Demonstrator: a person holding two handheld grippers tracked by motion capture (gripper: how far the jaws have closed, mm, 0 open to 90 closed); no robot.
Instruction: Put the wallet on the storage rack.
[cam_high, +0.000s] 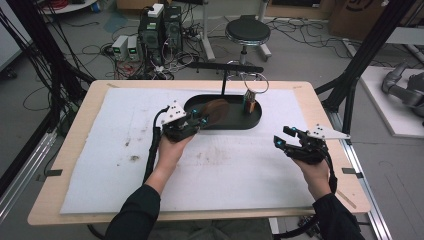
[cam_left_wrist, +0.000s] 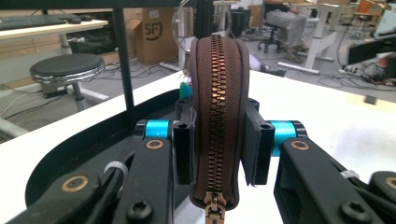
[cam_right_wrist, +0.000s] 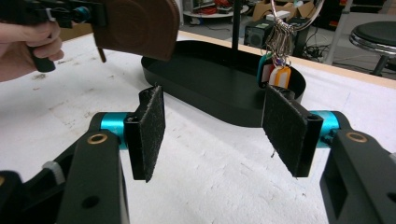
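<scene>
White padding covers the surface (cam_high: 125, 165), with a black oval tray (cam_high: 252, 121) near its far edge; the left gripper (cam_high: 200, 121) is clamped on a brown zip pouch (cam_left_wrist: 218, 116), holding it on edge over the tray's near rim; the right gripper (cam_high: 281, 136) hangs released, nothing between its pads (cam_right_wrist: 152, 130); tagged keys (cam_right_wrist: 276, 70) hang over the tray.

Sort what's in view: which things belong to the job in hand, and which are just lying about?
In the job:
- brown zip pouch, clamped in the left gripper
- right gripper, open
- black tray

Lying about:
- key ring with tags on the tray's stand
- stool
- cardboard box
</scene>
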